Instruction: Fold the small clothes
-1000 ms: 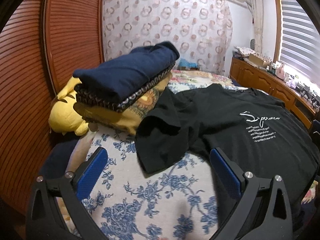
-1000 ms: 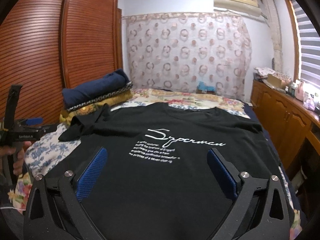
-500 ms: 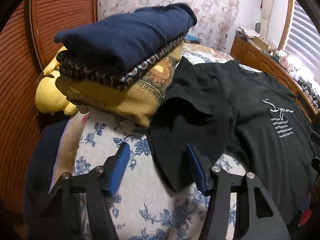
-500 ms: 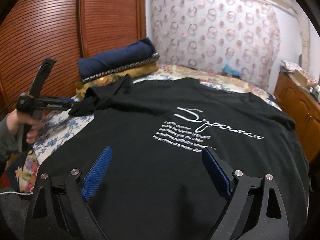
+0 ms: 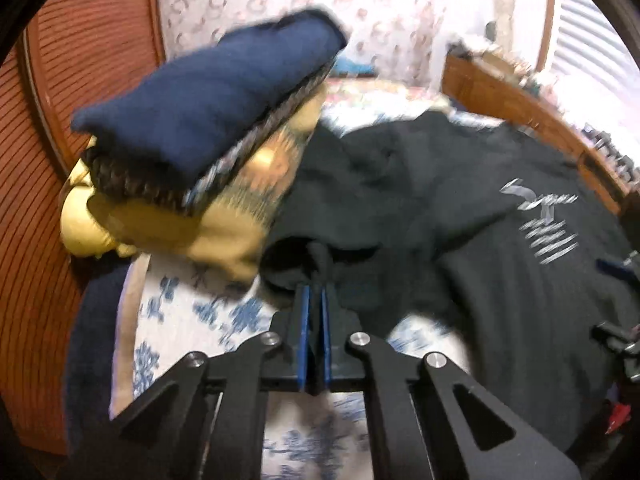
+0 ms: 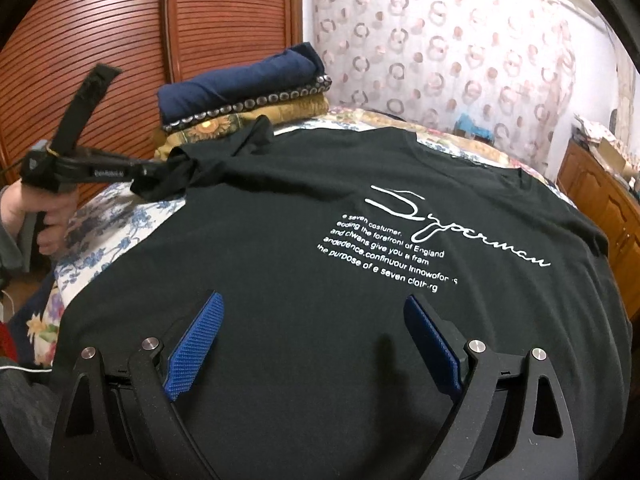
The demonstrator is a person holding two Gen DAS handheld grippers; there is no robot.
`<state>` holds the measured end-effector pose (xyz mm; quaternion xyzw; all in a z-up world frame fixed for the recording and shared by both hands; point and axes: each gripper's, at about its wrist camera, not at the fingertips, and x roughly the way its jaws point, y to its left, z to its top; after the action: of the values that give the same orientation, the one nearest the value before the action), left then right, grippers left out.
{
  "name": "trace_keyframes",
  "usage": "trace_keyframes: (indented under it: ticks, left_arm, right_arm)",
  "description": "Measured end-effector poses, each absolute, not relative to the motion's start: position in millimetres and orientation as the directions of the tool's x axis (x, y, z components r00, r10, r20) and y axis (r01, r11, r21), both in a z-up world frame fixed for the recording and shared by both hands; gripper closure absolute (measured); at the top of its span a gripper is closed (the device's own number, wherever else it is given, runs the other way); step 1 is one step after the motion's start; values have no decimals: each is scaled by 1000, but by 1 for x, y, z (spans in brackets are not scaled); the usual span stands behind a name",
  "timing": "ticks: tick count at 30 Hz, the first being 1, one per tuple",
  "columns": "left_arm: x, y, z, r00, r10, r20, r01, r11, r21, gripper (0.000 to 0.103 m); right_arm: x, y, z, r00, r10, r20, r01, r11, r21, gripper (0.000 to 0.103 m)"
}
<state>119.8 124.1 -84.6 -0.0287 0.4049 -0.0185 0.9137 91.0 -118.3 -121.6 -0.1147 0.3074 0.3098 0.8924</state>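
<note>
A black T-shirt (image 6: 320,216) with white "Superman" lettering lies spread on the bed; it also shows in the left wrist view (image 5: 460,208). My left gripper (image 5: 314,292) is shut on the bunched edge of the shirt's left sleeve (image 5: 316,256). From the right wrist view the left gripper (image 6: 154,170) shows at the left, pinching that sleeve (image 6: 176,176). My right gripper (image 6: 312,324) is open and empty, low over the shirt's lower part, fingers either side of bare cloth.
A stack of folded clothes (image 5: 208,140), navy on top and yellow beneath, sits by the wooden wardrobe (image 6: 120,40), close behind the sleeve. The floral bedsheet (image 5: 208,312) shows at the bed's left edge. A wooden cabinet (image 6: 600,196) runs along the right.
My left gripper moved forward to the sleeve and closed on its edge. The right gripper came closer over the shirt and stayed open.
</note>
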Motion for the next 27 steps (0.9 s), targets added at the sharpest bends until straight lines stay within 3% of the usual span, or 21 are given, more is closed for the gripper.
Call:
trace_keyframes:
  ticks: [7, 17, 22, 25, 27]
  left_arm:
    - [128, 89, -19, 734, -166, -659, 139, 986, -94, 103]
    - [152, -7, 24, 689, -319, -651, 358, 931, -78, 101]
    - [150, -10, 19, 672, -323, -667, 367, 927, -78, 82]
    - [147, -4, 7, 674, -281, -683, 348, 937, -42, 64]
    - [142, 8, -4, 664, -275, -696, 333, 941, -54, 43]
  right_arm:
    - [93, -132, -113, 638, 482, -601, -600, 800, 6, 10]
    - [96, -171, -102, 680, 467, -565, -535, 843, 54, 10]
    - [99, -184, -103, 691, 450, -566, -512, 857, 57, 10]
    - [101, -187, -101, 695, 446, -564, -505, 861, 60, 10]
    - [104, -189, -101, 695, 447, -564, -503, 862, 63, 10]
